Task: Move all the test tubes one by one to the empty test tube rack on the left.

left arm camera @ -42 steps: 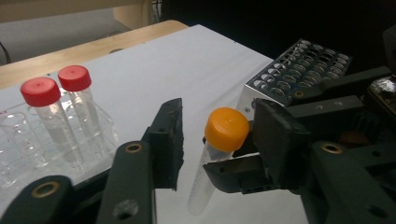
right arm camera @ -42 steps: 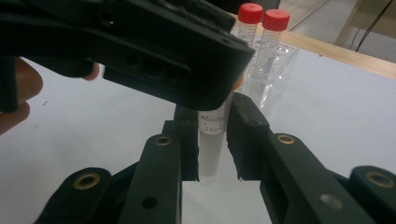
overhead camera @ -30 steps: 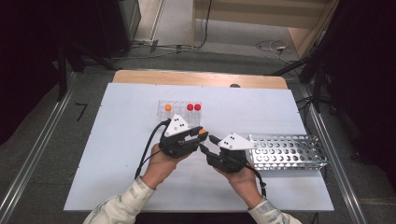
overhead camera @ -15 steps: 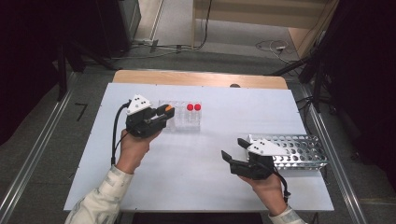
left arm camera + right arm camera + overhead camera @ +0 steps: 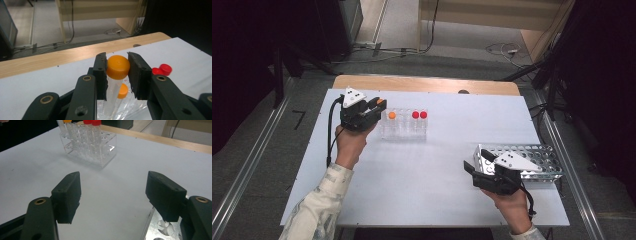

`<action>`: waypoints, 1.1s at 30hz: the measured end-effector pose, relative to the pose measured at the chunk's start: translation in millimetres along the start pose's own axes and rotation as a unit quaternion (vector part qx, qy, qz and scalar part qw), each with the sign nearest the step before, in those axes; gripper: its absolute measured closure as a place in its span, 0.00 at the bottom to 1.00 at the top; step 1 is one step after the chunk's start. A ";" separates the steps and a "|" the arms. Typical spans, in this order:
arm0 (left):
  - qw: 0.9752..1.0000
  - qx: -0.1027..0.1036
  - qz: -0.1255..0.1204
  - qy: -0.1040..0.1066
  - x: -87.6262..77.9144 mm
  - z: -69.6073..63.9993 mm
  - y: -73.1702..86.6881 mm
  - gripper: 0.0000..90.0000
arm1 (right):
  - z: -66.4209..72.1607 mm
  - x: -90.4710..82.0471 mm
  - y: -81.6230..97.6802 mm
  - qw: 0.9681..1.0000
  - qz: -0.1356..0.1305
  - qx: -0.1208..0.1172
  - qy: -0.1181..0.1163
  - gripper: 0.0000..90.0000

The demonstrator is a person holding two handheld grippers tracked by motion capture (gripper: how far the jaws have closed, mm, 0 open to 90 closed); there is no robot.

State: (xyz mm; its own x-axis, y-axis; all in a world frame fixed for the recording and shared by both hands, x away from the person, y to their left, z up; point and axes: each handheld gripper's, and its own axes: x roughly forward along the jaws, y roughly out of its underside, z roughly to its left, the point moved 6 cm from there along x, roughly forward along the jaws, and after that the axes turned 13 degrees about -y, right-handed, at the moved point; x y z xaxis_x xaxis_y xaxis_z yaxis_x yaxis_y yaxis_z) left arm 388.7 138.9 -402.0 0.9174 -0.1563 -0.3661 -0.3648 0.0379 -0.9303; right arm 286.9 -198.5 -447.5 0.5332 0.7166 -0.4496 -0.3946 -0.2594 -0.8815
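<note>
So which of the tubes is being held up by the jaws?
The orange-capped tube clamped in the left gripper, just under its cap. The other orange-capped tube and the two red-capped tubes stand in the clear rack.

The work surface is a white rectangular table top point(image 5: 412, 170), bordered along its far edge by a light wooden strip point(image 5: 427, 84); a small dark spot point(image 5: 463, 92) sits on that strip toward the right. Two racks stand directly on the white surface: a clear plastic tube rack point(image 5: 404, 129) in the far-left area, just inside the far edge, holding one orange-capped tube point(image 5: 392, 115) and two red-capped tubes point(image 5: 419, 115) upright; a perforated metal rack point(image 5: 532, 159) near the right edge, closer to the near side, its holes facing up; the two racks stand well apart, with bare white surface between them.
</note>
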 end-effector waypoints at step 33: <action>1.000 -0.006 0.022 -0.017 6.2 -1.5 33.4 0.45 | -11.0 -2.4 4.6 1.000 -0.001 0.005 0.016 0.31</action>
State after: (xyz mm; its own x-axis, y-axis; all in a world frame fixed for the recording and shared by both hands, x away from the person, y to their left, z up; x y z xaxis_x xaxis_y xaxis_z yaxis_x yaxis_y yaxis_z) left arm 382.0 137.8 -435.3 0.9051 -0.1203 -0.4078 -0.4071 0.0316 -0.9128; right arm 292.0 -208.6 -452.1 0.5569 0.6962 -0.4529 -0.4012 -0.2520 -0.8806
